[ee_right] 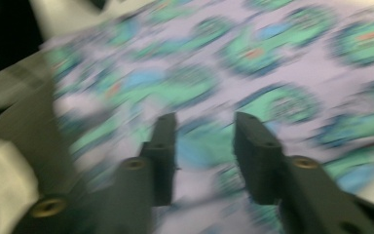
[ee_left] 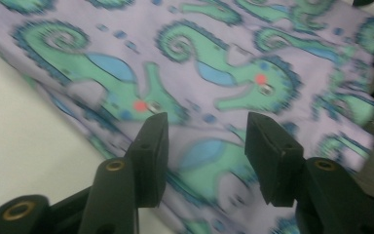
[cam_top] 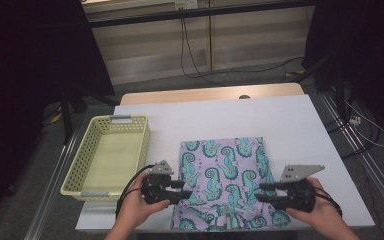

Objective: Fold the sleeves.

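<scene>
A folded lilac cloth (cam_top: 225, 180) printed with green seahorses lies on the white table (cam_top: 230, 117) near the front edge. My left gripper (cam_top: 185, 192) sits at the cloth's left edge, held in a hand and pointing right. In the left gripper view its jaws (ee_left: 204, 141) stand apart just above the cloth (ee_left: 214, 63), with nothing pressed between the pads. My right gripper (cam_top: 262, 192) is at the cloth's right side, pointing left. In the blurred right gripper view its jaws (ee_right: 204, 141) are also apart over the cloth (ee_right: 272, 58).
A pale yellow perforated basket (cam_top: 145, 145) stands on the table's left side, with nothing inside. Bare white table lies behind the cloth and to its right. Cables run over the floor beyond the table's far edge.
</scene>
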`<state>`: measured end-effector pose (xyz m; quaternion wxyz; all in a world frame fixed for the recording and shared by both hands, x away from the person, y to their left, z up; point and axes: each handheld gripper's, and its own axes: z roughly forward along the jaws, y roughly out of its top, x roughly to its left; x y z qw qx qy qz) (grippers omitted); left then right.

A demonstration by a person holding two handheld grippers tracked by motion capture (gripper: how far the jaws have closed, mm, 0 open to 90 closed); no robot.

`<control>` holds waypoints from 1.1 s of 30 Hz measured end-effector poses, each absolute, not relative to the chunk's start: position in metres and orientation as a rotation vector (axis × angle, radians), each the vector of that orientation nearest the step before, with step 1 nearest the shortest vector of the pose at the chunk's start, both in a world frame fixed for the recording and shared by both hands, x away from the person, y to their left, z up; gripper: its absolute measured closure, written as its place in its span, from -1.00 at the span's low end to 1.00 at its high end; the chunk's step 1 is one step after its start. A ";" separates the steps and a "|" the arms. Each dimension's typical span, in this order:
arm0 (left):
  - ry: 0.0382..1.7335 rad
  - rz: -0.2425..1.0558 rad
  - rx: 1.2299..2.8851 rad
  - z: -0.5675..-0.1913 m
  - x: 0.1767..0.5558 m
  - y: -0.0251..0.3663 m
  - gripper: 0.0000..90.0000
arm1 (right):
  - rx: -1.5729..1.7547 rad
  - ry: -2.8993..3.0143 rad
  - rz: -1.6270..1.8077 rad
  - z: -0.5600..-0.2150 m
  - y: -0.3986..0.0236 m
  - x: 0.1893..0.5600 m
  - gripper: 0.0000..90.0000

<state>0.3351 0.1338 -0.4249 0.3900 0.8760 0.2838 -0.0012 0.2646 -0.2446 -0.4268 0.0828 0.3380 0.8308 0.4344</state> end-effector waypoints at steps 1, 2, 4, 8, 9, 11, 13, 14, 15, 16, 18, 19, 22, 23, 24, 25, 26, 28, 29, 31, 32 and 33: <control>0.738 0.007 2.222 -0.424 0.340 0.131 0.06 | 1.046 2.430 1.289 -0.426 -0.246 0.273 0.21; 0.748 0.016 2.215 -0.424 0.345 0.128 -0.04 | 1.077 2.395 1.272 -0.425 -0.247 0.281 0.18; 0.756 0.029 2.200 -0.423 0.355 0.124 -0.09 | 1.125 2.345 1.241 -0.426 -0.247 0.296 0.15; 0.786 0.069 2.188 -0.423 0.376 0.117 -0.20 | 1.143 2.307 1.153 -0.432 -0.246 0.324 0.13; 0.800 0.067 2.179 -0.424 0.381 0.116 -0.25 | 1.159 2.292 1.131 -0.433 -0.246 0.333 0.12; 0.822 0.079 2.167 -0.425 0.389 0.115 -0.27 | 1.179 2.260 1.083 -0.436 -0.247 0.346 0.12; 0.839 0.088 2.159 -0.426 0.397 0.115 -0.30 | 1.207 2.227 1.074 -0.438 -0.249 0.356 0.10; 0.845 0.105 2.161 -0.426 0.401 0.115 -0.31 | 1.219 2.218 1.067 -0.439 -0.249 0.360 0.09; 0.861 0.117 2.157 -0.426 0.405 0.115 -0.33 | 1.228 2.205 1.060 -0.440 -0.249 0.365 0.07; 0.869 0.118 2.156 -0.426 0.409 0.116 -0.35 | 1.250 2.192 1.071 -0.441 -0.250 0.369 0.06; 0.898 0.136 2.134 -0.426 0.416 0.116 -0.37 | 1.295 2.172 1.078 -0.442 -0.253 0.377 0.06; 0.898 0.142 2.136 -0.427 0.419 0.116 -0.38 | 1.303 2.158 1.064 -0.443 -0.254 0.380 0.06; 0.932 0.163 2.128 -0.430 0.429 0.113 -0.38 | 1.361 2.113 1.077 -0.445 -0.258 0.392 0.06; 0.948 0.175 2.125 -0.431 0.432 0.113 -0.37 | 1.375 2.105 1.076 -0.445 -0.259 0.396 0.06; 0.962 0.185 2.123 -0.433 0.436 0.113 -0.35 | 1.381 2.099 1.066 -0.446 -0.259 0.399 0.03; 0.969 0.191 2.129 -0.435 0.439 0.113 -0.32 | 1.396 2.095 1.063 -0.447 -0.260 0.402 0.00; 0.980 0.206 2.133 -0.437 0.443 0.114 -0.31 | 1.405 2.090 1.075 -0.447 -0.260 0.404 -0.01; 0.999 0.213 2.134 -0.440 0.449 0.114 -0.30 | 1.436 2.057 1.110 -0.450 -0.261 0.408 -0.02; 1.003 0.217 2.134 -0.442 0.451 0.114 -0.28 | 1.436 2.061 1.095 -0.451 -0.260 0.409 -0.02; 1.014 0.240 2.143 -0.444 0.457 0.116 -0.23 | 1.441 2.065 1.058 -0.455 -0.260 0.412 -0.02; 1.033 0.238 2.122 -0.446 0.459 0.116 -0.23 | 1.446 2.069 1.045 -0.457 -0.261 0.413 -0.01; 1.043 0.248 2.119 -0.447 0.461 0.116 -0.23 | 1.452 2.068 1.043 -0.460 -0.262 0.415 0.02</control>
